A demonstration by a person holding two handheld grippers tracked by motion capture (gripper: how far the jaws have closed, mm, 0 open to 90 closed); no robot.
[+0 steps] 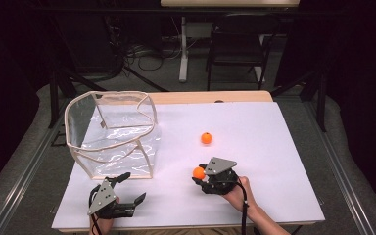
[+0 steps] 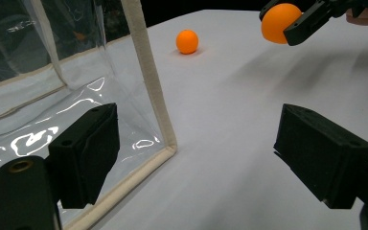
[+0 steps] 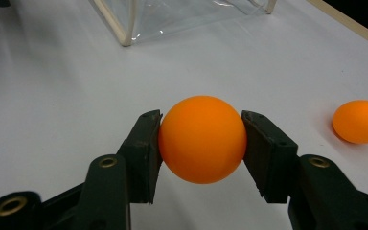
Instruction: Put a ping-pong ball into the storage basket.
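Note:
My right gripper [image 1: 199, 177] is shut on an orange ball [image 1: 198, 172], held just above the white table; the ball [image 3: 202, 138] sits squeezed between both black jaws, and it also shows as the held ball [image 2: 280, 22] in the left gripper view. A second orange ball [image 1: 206, 138] [image 3: 360, 121] [image 2: 187, 41] rests on the table farther out. A clear plastic bag with a cream trim [image 1: 111, 131] stands open at the left. My left gripper [image 1: 133, 187] is open at the bag's near corner [image 2: 170, 146], with nothing between its jaws.
The white sheet [image 1: 254, 122] covers a wooden table whose far edge [image 1: 210, 97] shows beyond it. A black chair [image 1: 237, 46] and a table leg [image 1: 183, 49] stand behind, on the floor with cables.

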